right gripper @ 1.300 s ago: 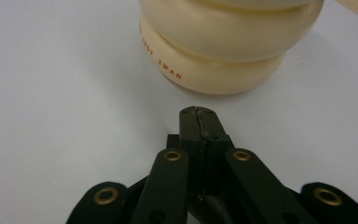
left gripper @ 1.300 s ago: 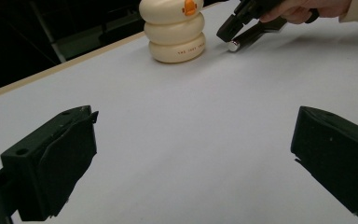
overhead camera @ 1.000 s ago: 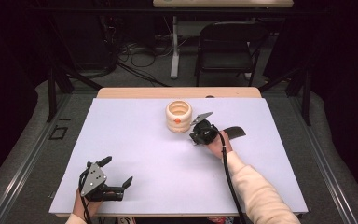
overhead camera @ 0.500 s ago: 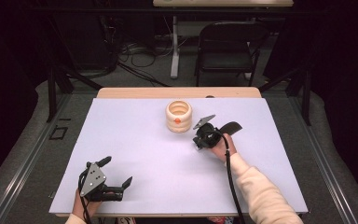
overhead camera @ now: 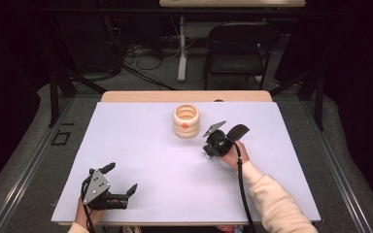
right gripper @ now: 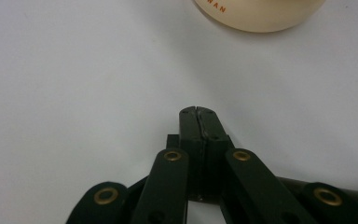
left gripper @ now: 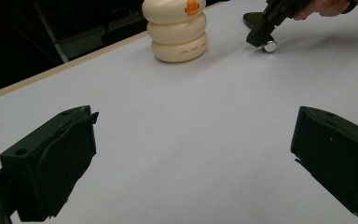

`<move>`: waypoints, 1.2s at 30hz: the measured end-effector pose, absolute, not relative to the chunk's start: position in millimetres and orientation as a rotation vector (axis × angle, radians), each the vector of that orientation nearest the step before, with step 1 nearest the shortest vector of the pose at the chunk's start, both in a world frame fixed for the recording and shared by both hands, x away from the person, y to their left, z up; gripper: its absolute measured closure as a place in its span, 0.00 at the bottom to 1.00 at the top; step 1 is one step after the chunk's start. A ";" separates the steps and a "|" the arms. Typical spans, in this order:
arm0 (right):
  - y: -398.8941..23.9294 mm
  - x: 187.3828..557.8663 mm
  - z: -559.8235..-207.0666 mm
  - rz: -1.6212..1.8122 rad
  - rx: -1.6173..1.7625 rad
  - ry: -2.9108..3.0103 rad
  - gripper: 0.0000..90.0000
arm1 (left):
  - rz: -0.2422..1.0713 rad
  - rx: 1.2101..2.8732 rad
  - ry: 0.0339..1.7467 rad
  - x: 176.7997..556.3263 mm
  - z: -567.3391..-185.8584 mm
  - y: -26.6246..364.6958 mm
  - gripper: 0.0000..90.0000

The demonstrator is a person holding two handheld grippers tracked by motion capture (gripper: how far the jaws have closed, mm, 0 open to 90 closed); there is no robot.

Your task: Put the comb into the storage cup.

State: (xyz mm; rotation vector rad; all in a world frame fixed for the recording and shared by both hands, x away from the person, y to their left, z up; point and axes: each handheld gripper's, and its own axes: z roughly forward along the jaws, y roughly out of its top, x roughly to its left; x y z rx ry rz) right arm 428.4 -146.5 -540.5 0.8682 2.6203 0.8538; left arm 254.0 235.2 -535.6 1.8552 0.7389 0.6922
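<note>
While closed, right gripper [overhead camera: 208,151] nears cream container [overhead camera: 186,121].

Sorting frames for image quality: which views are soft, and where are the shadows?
High view: evenly lit table, dark surroundings. Left gripper view: cream ringed pot sharp, near black fingers slightly soft. Right gripper view: shut right gripper sharp, pot's base softer, with a faint shadow under it.
</note>
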 end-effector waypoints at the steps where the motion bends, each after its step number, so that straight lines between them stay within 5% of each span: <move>1: -146.5 428.4 -540.5 0.854 0.868 2.620 1.00 | 0.693 1.855 0.739 254.1 -535.6 235.2 0.00; 36: -182.5 404.3 -533.6 0.766 0.930 2.642 1.00 | 0.693 1.867 0.737 253.7 -535.6 234.1 0.00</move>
